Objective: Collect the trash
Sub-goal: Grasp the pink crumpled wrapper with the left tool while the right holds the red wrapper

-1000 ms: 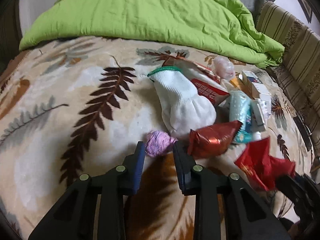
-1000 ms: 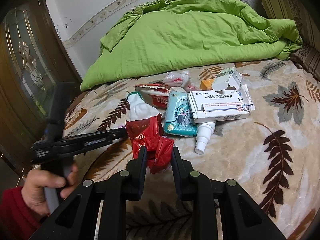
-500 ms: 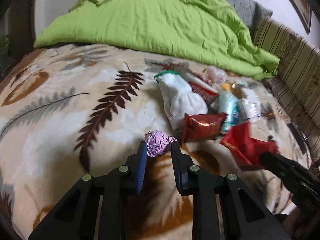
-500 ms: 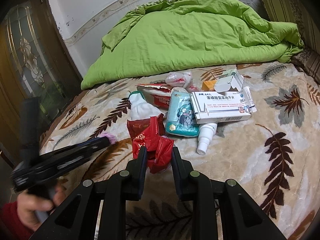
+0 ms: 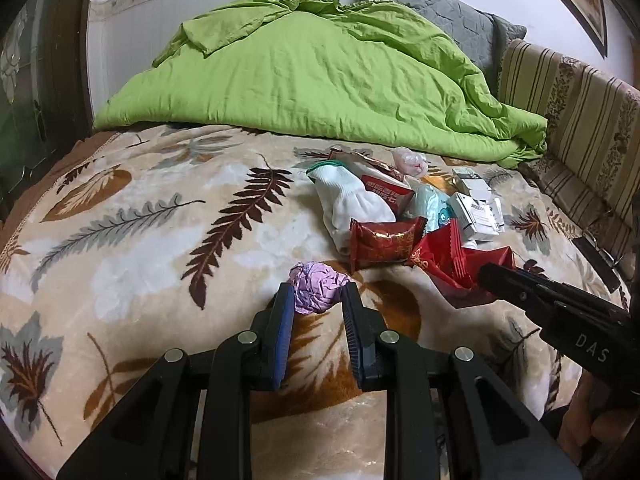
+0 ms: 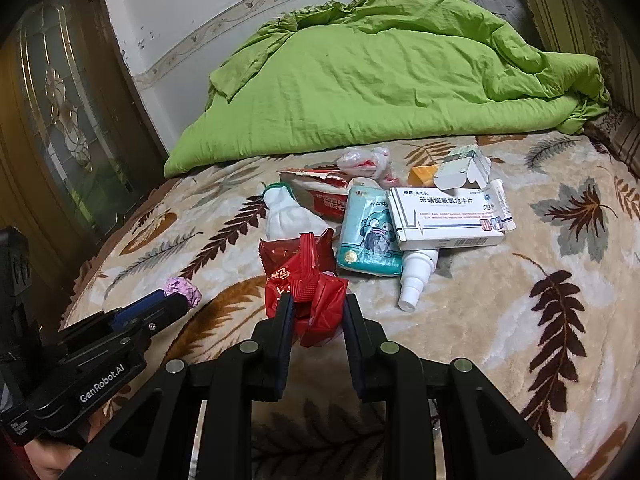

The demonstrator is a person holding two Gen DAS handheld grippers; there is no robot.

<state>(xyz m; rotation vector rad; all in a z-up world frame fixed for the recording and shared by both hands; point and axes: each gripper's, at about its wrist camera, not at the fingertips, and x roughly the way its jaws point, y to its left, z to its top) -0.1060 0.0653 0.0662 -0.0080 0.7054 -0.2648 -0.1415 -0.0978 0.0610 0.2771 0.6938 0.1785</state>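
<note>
Pink crumpled foil wrapper [image 5: 318, 291] sits clamped between the fingertips of the left gripper [image 5: 317, 300], jaws narrowed onto it, at the near left of the leaf-patterned blanket [image 5: 140, 240]; whether it is lifted clear of the blanket cannot be told. The right gripper [image 6: 316, 310] is likewise closed onto a red plastic wrapper [image 6: 308, 292], crumpled and bunched between its pads.

Remaining litter lies in a cluster just beyond both grippers. A shiny red snack packet [image 5: 384, 242] lies against a white glove with green cuff [image 5: 352, 204], which rests flat. Farther right are a teal tissue pack [image 6: 370, 236], a white medicine box [image 6: 448, 218] with blue print, and a white spray bottle [image 6: 416, 276] lying on its side, partly under the box. A small open carton [image 6: 464, 168] and a knotted clear bag [image 6: 364, 160] lie at the far edge of the cluster. A green duvet [image 5: 320, 72] is heaped along the far side, well apart from the litter.
</note>
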